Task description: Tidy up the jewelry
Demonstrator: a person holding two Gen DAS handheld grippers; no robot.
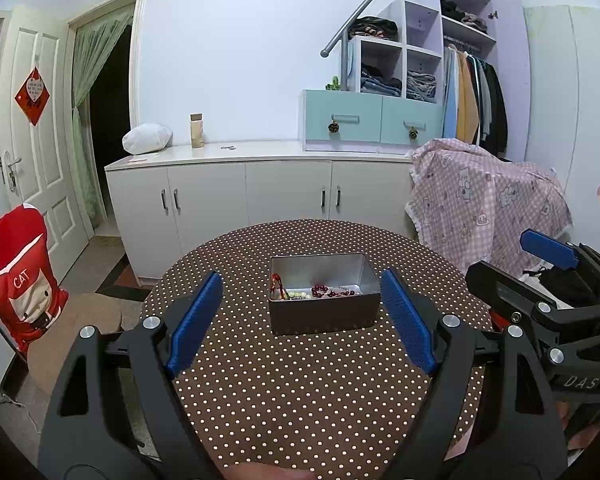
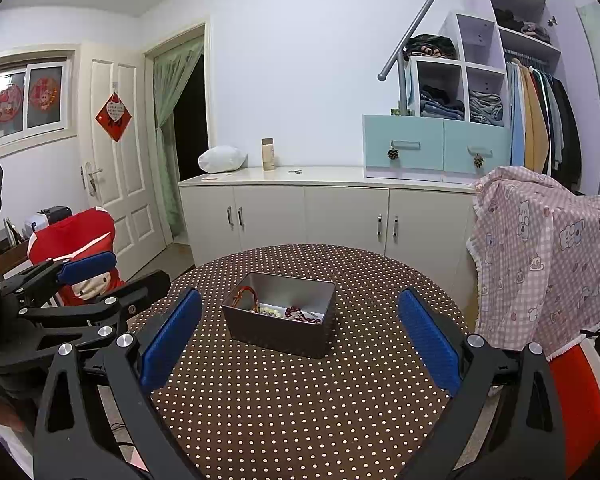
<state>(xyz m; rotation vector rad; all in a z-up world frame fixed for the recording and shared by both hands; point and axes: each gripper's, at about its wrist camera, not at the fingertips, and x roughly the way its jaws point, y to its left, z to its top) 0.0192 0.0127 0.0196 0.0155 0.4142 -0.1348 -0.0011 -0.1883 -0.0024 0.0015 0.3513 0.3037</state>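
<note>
1. Left wrist view:
   - Blue-padded fingers (image 1: 194, 322) of the left claw (image 1: 302, 292) sit nearest the lens, spread wide and holding nothing, above the polka-dot table (image 1: 300, 392).
   - Between the fingertips and a little beyond them stands an open metal tin (image 1: 324, 314), with bare cloth between it and the claw.
   - Jewelry (image 1: 316, 291) lies inside the tin: a red cord piece at its left wall, pale beads and dark red beads along the bottom.
   - At the right edge the right claw (image 1: 548, 248) shows one blue pad; beside the table, well apart from the tin.
   - Behind are a pink checked cloth (image 1: 484, 200), a white cabinet (image 1: 260, 196) and a red cushion (image 1: 16, 264).

2. Right wrist view:
   - Right claw (image 2: 300, 326) is nearest, its fingers (image 2: 430, 342) spread wide and empty over the table (image 2: 300, 400).
   - The tin (image 2: 280, 332) sits ahead, slightly left of centre, turned at an angle, jewelry (image 2: 284, 312) in its bottom.
   - The left claw (image 2: 86, 266) hangs at the left, off the table edge, clear of the tin; I cannot tell its spread from this side.
   - Pink cloth (image 2: 540, 256) is draped at the right.
</note>
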